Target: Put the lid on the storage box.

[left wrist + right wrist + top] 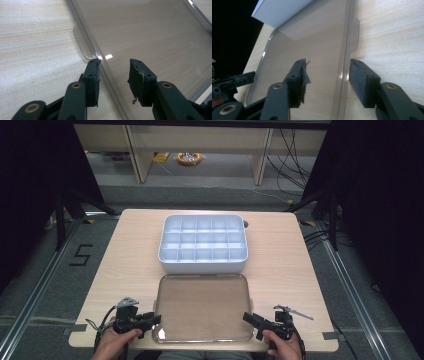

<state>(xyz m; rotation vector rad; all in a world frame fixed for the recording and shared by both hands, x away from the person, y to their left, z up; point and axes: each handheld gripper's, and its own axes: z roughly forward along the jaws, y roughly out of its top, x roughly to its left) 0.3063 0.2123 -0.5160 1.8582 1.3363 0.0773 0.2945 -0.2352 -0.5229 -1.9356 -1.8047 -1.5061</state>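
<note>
A clear plastic lid (pixel 202 307) lies flat on the wooden table (pixel 285 260), just in front of a white compartment box (pixel 202 245) whose cells look empty. My left gripper (pixel 157 319) is at the lid's near left corner. In the left gripper view its jaws (pixel 114 62) straddle the lid (pixel 150 32): one pad lies against the rim's outer side, the other sits over the inner surface, drawn in on it. My right gripper (pixel 246 316) is at the near right corner. Its jaws (pixel 327 62) stand apart across the lid's (pixel 312 42) right rim, with a gap at the inner pad.
Small tabs stick out from the lid's sides (pixel 80 37) (pixel 355 35). The box (pixel 279 10) stands close behind the lid. The table's front edge runs right below both hands. A cable hole (pixel 245 224) sits behind the box. Bare wood lies either side of the lid.
</note>
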